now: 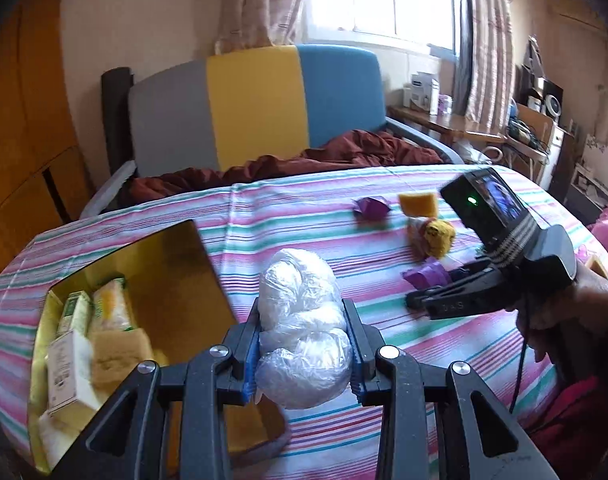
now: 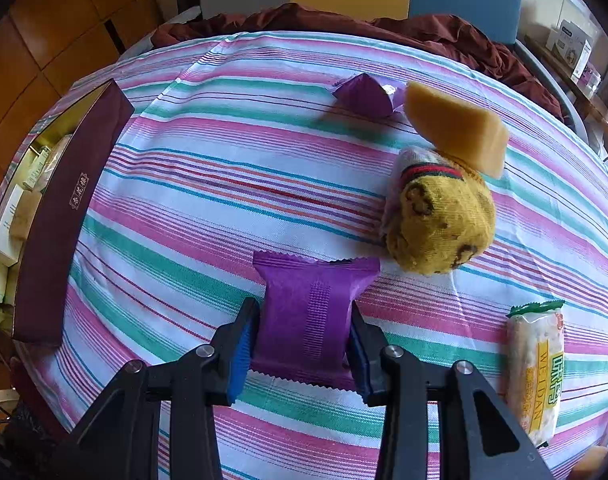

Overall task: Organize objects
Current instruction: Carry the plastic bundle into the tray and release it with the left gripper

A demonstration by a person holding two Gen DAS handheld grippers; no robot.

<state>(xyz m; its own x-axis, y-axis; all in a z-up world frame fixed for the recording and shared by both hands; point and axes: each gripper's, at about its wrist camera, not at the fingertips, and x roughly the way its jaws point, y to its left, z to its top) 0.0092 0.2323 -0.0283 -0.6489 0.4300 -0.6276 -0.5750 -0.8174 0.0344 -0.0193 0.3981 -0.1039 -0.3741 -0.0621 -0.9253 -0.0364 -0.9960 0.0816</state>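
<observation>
My left gripper (image 1: 304, 350) is shut on a clear plastic bag of white lumps (image 1: 304, 328), held just right of an open gold-lined box (image 1: 176, 264) with several packets inside. My right gripper (image 2: 302, 344) is shut on a purple snack packet (image 2: 311, 312) that rests on the striped cloth; it also shows in the left wrist view (image 1: 427, 274). Farther off lie a second purple packet (image 2: 367, 94), an orange sponge block (image 2: 455, 128), a rolled yellow sock (image 2: 439, 216) and a Weidan snack bar (image 2: 537, 368).
The striped cloth (image 2: 224, 184) covers a rounded table. The maroon box wall (image 2: 64, 216) stands at the left edge. A grey, yellow and blue sofa (image 1: 256, 108) with a dark red blanket (image 1: 343, 152) stands behind the table. A cluttered desk (image 1: 455, 124) is at the right.
</observation>
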